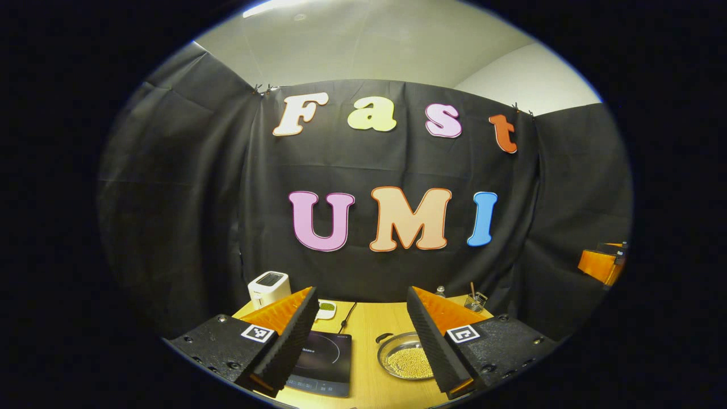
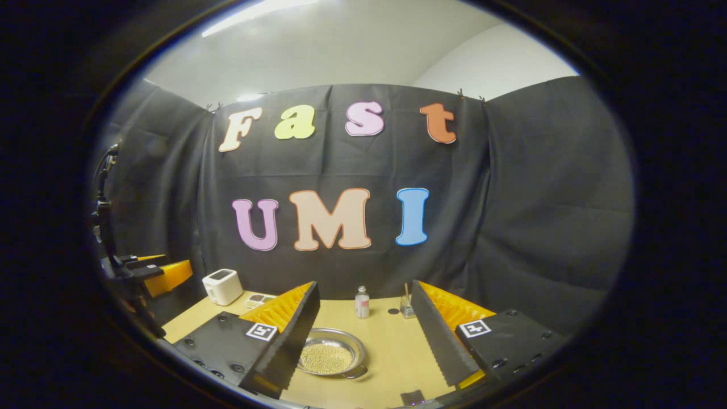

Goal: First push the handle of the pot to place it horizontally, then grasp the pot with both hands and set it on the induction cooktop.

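Note:
A shallow metal pot [image 1: 404, 359] filled with yellow beans sits on the wooden table [image 1: 366, 329], just right of a black induction cooktop [image 1: 322, 362]. One loop handle [image 1: 385, 338] points toward the pot's far left. In the right gripper view the pot [image 2: 329, 355] lies low and left of centre, with a loop handle [image 2: 356, 372] at its near right. My left gripper [image 1: 360, 292] is open, held above the table in front of the cooktop and pot. My right gripper [image 2: 365, 284] is open too, above the pot and touching nothing.
A white toaster [image 1: 268, 287] and a small dish [image 1: 326, 308] stand at the back left. A small bottle [image 2: 362, 302] and a glass [image 2: 406, 307] with a stick in it stand at the back. A cable [image 1: 346, 318] runs from the cooktop.

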The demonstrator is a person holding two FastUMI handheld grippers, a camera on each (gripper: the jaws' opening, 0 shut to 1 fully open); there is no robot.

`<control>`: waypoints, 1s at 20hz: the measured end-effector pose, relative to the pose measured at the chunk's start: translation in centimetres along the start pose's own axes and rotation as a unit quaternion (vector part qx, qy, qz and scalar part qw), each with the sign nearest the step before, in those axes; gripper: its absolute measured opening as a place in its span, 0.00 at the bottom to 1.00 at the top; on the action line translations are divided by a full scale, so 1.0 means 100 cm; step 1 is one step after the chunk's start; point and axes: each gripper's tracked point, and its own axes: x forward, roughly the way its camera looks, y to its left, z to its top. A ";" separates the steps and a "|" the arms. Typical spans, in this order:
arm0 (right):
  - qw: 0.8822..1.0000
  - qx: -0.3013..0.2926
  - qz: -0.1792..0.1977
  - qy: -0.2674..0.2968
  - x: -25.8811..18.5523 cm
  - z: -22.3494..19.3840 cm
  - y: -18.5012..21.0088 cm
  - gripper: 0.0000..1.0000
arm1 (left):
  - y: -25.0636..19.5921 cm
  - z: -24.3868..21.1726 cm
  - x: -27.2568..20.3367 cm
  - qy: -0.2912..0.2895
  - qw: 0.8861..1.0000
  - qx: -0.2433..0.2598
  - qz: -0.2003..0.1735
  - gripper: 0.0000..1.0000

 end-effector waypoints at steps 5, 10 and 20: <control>1.000 0.002 -0.006 0.001 -0.007 0.000 0.009 0.94 | 0.007 -0.004 0.001 0.004 1.000 -0.003 -0.010 0.95; 1.000 0.025 0.010 -0.002 -0.017 0.001 0.026 0.83 | 0.016 -0.014 -0.001 0.015 1.000 -0.014 -0.022 0.99; 1.000 0.009 0.010 0.012 -0.023 -0.016 0.054 0.12 | 0.040 -0.025 -0.011 0.025 1.000 0.001 -0.020 0.91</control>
